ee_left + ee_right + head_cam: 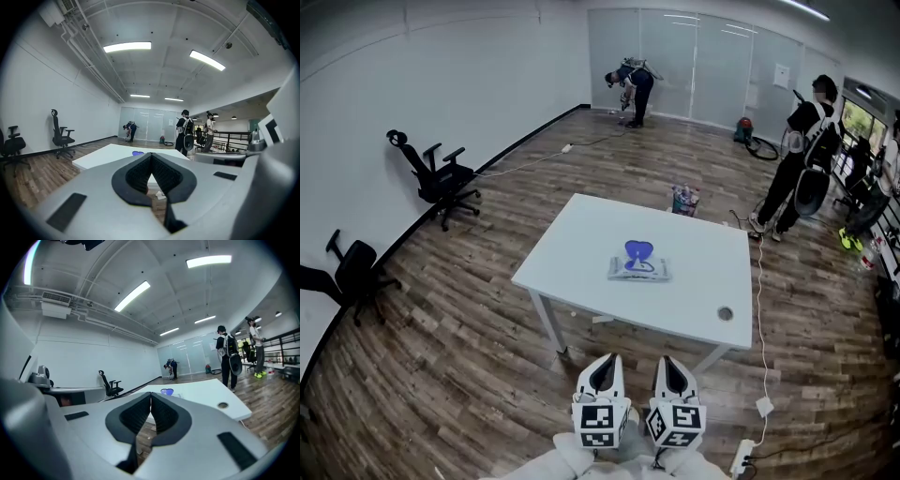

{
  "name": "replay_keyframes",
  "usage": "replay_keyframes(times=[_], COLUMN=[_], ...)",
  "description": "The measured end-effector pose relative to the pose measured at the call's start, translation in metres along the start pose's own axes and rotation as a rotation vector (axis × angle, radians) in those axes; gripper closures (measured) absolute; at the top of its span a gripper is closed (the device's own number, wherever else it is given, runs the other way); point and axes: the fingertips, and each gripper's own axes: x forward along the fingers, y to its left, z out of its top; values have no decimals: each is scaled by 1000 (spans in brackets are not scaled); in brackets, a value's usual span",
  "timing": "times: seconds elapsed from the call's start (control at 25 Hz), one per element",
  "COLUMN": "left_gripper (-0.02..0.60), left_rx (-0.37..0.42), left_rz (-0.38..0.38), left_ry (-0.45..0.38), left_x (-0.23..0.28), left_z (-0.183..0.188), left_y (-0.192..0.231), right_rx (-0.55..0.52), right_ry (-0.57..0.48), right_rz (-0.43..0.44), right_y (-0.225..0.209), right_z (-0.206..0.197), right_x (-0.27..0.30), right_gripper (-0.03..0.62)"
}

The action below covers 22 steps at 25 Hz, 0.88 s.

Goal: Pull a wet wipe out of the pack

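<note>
White plastic on both claws: left gripper (606, 361) and right gripper (668, 360) side by side, almost touching, low at the near edge of the head view, noses aimed forward at the table (581, 246); marker cubes (600, 424) just behind each nose. Left jaws pressed together along the dark pads, tips meeting, nothing between; same on the right, closed tip to tip and empty.

Wet wipe pack (639, 264) well ahead of both claws, lying flat near the middle of the white tabletop, blue patch on top, roughly in line with the narrow gap between the two grippers; touched by neither. From the left gripper view, only a small blue spot just above the closed tips and slightly to their left; from the right gripper view, a blue spot just above the tips and slightly to their right.

Round cable hole (726, 314) in the tabletop, ahead and to the right of the right claw, nearer than the pack. Wood-pattern floor (487, 356) under the claws and between them and the table edge.

Far ahead, beyond the table: bundle of bottles (684, 199) on the floor; person (630, 86) bent over by the glass wall (703, 56); second person (802, 155) standing off to the right. Far left of the left claw: two black office chairs (441, 178) near the white wall, well apart from the table. White power strip (745, 457) on the floor just right of the right claw.
</note>
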Motion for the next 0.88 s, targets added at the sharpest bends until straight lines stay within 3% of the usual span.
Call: replay_keyframes(times=[0.88], left_gripper=[581], left_rx=[25], left_rz=[32], left_ry=[-6], left_x=[146], left_z=[28], left_y=[16], right_rx=[12], right_ry=[8], right_rz=[26], right_y=[-59], right_z=[42], right_x=[135], right_gripper=[585])
